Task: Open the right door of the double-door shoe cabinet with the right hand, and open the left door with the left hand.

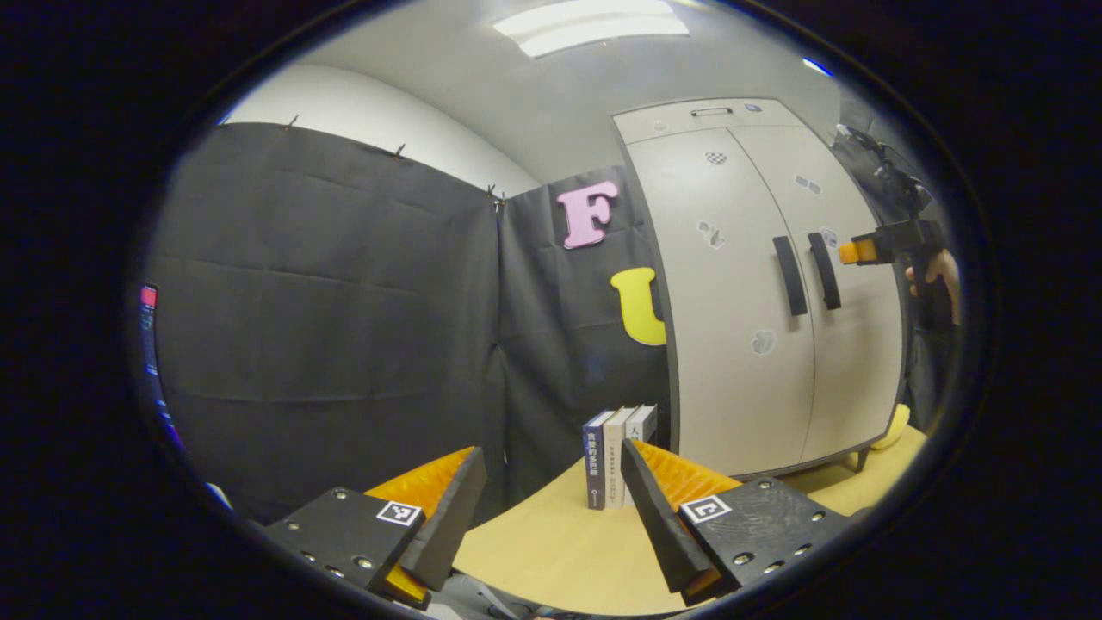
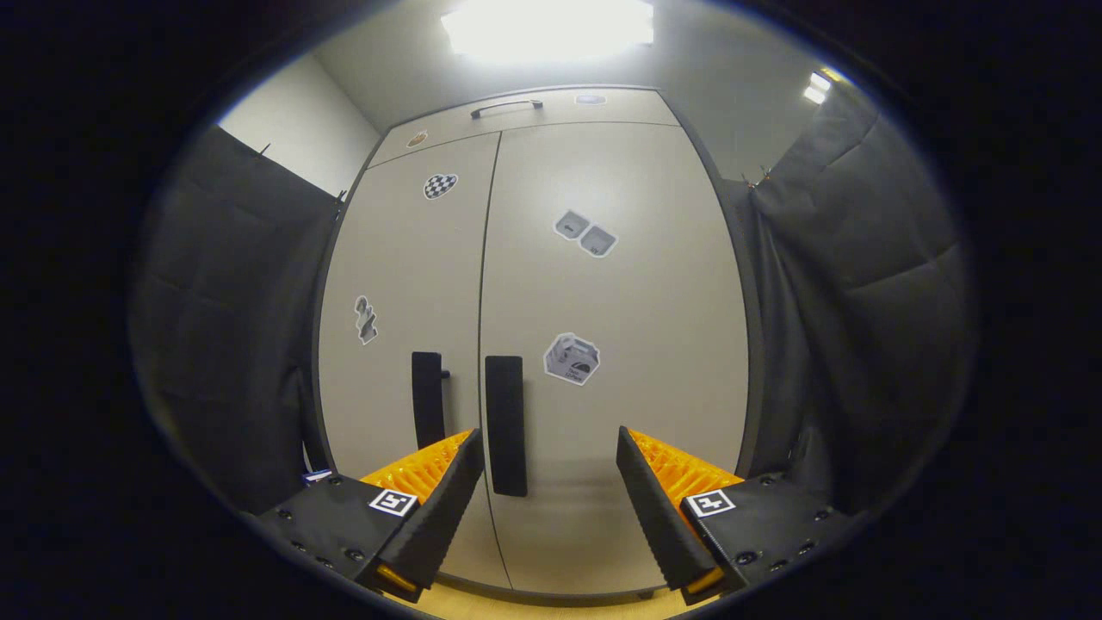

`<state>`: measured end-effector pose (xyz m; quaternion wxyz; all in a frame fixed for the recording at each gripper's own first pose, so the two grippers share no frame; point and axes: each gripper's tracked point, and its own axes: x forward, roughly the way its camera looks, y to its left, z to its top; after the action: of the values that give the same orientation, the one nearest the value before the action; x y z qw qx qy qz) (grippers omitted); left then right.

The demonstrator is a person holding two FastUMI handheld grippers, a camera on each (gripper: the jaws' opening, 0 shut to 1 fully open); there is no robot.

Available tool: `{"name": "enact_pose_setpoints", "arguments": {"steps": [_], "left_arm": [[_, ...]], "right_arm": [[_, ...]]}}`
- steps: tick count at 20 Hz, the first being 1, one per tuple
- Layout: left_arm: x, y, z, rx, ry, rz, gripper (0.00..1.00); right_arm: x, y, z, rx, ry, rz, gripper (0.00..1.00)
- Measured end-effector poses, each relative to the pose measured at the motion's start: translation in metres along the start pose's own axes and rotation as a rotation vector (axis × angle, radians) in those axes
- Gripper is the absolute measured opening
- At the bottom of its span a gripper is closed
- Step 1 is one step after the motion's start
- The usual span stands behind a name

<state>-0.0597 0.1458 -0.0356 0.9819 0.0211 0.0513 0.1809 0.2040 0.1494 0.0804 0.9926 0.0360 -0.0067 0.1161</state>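
Left gripper view
- Left tool (image 1: 551, 508): your fingers stand wide apart, holding nothing, low over the surface (image 1: 551, 551).
- Shoe cabinet (image 1: 758, 293): stands to the right on the surface, both doors closed. Left door (image 1: 723, 310) and right door (image 1: 848, 327) meet at the middle seam.
- Handles: left door handle (image 1: 789, 275) and right door handle (image 1: 824, 270) are dark vertical bars either side of the seam.
- Right tool (image 1: 848, 252): seen far off with your hand (image 1: 938, 275) behind it, level with the handles, just beside the right one, not touching as far as can be told.
- Around: three books (image 1: 618, 456) upright on the surface by the cabinet's left corner; your left tool is well apart from the cabinet.

Right gripper view
- Right tool (image 2: 547, 499): fingers wide, empty, pointed at the lower door fronts.
- Right door handle (image 2: 505, 426): lies between your fingers, nearer the left one; the left door handle (image 2: 427, 399) is just beyond.
- Stickers (image 2: 572, 358): several on the door fronts, no obstacle.

Step
- In hand: approach to the right handle; neither door opened yet.
- Next: likely ease forward, centre the bar between the fingers, close, then pull.
- Watch: the neighbouring handle sits close, so keep your left finger off it.
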Motion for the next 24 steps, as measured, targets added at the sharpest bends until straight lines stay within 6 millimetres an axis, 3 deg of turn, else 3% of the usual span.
{"name": "enact_pose_setpoints", "arguments": {"steps": [7, 10, 12, 13, 14, 17, 19, 21, 23, 24], "left_arm": [[-0.005, 0.012, -0.007, 0.01, 0.018, 0.031, 0.93], [-0.009, 0.022, -0.008, 0.019, 0.023, 0.048, 0.93], [-0.009, 0.028, -0.009, 0.017, 0.027, 0.059, 0.94], [-0.01, 0.03, -0.01, 0.014, 0.029, 0.063, 0.94], [-0.01, 0.032, -0.011, 0.012, 0.03, 0.067, 0.94], [-0.01, 0.037, -0.013, 0.016, 0.035, 0.077, 0.93], [-0.011, 0.039, -0.013, 0.021, 0.035, 0.079, 0.93], [-0.012, 0.04, -0.015, 0.022, 0.04, 0.079, 0.93], [-0.012, 0.041, -0.015, 0.02, 0.04, 0.077, 0.93], [-0.013, 0.042, -0.014, 0.018, 0.038, 0.075, 0.93]], "right_arm": [[0.041, 0.01, -0.011, 0.01, 0.052, -0.015, 0.97], [0.052, 0.017, -0.019, 0.03, 0.082, -0.008, 0.97], [0.056, 0.02, -0.024, 0.034, 0.104, -0.011, 0.85], [0.058, 0.021, -0.028, 0.04, 0.118, -0.01, 0.92], [0.06, 0.023, -0.031, 0.046, 0.133, -0.006, 0.85], [0.066, 0.029, -0.037, 0.065, 0.168, 0.007, 0.86], [0.07, 0.033, -0.032, 0.089, 0.163, 0.017, 0.55], [0.071, 0.033, -0.032, 0.078, 0.177, 0.007, 0.45], [0.075, 0.037, -0.033, 0.053, 0.188, 0.004, 0.46], [0.072, 0.035, -0.036, 0.028, 0.2, 0.008, 0.32]]}}
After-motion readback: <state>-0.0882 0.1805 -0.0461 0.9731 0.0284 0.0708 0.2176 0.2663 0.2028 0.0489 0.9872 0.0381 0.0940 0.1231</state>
